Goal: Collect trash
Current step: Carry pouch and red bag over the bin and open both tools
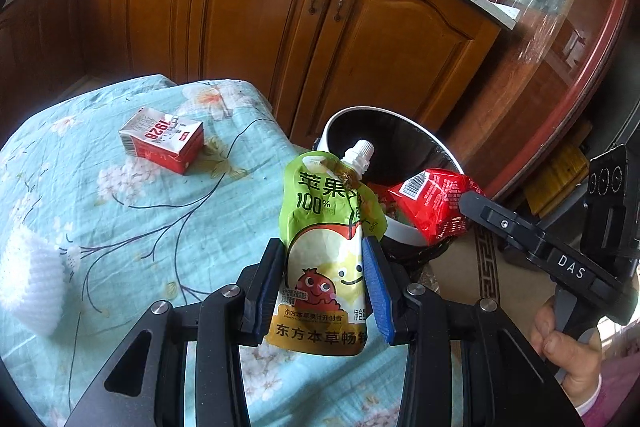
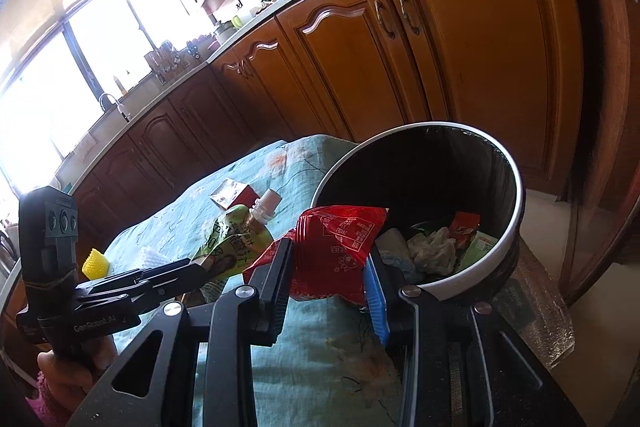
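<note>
My left gripper [image 1: 324, 255] is shut on a green apple-juice pouch [image 1: 326, 227] with a white spout, held upright above the table's right edge; the pouch also shows in the right wrist view [image 2: 228, 239]. My right gripper [image 2: 330, 259] is shut on a red snack wrapper [image 2: 340, 239], held at the near rim of the trash bin [image 2: 516, 215]; the wrapper also shows in the left wrist view [image 1: 432, 203]. The white-rimmed black bin [image 1: 400, 231] stands beside the table and holds crumpled paper and wrappers. A red and white carton [image 1: 162, 141] lies on the blue floral tablecloth [image 1: 140, 219].
A white foam fruit net [image 1: 30, 279] lies at the table's left edge. A yellow ridged object [image 2: 95, 262] sits further back on the table. Wooden kitchen cabinets [image 1: 248, 7] stand behind, with pots on the counter. A rug covers the floor by the bin.
</note>
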`<action>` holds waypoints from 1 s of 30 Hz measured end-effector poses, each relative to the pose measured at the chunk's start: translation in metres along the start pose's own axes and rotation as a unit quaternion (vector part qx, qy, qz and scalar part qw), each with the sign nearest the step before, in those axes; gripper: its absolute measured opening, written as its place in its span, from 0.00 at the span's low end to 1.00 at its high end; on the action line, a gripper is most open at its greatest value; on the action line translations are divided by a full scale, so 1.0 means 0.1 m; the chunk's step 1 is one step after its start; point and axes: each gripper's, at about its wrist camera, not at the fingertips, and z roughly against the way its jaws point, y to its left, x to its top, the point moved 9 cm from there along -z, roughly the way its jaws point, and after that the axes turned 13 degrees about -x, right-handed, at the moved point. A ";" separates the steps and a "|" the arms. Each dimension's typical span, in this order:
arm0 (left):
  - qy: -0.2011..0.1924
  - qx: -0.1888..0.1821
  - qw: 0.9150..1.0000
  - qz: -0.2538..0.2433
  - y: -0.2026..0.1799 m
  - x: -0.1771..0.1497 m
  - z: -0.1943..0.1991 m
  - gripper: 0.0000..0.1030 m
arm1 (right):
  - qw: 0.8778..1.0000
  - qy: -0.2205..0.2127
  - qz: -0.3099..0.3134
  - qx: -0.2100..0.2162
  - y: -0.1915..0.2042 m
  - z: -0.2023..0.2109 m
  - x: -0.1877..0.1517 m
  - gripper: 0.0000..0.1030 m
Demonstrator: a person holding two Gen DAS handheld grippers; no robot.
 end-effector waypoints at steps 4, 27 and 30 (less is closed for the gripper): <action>0.004 -0.004 1.000 -0.005 -0.07 0.07 -0.14 0.37 | 1.000 -0.004 -0.006 -0.010 -0.16 -0.01 0.06 0.33; 0.038 0.010 0.999 -0.038 -0.31 0.49 -0.91 0.38 | 0.998 0.006 -0.012 -0.054 -0.66 -0.22 0.19 0.33; 0.043 0.010 0.998 -0.039 -0.32 0.54 -1.01 0.38 | 0.998 0.007 -0.008 -0.056 -0.66 -0.24 0.22 0.33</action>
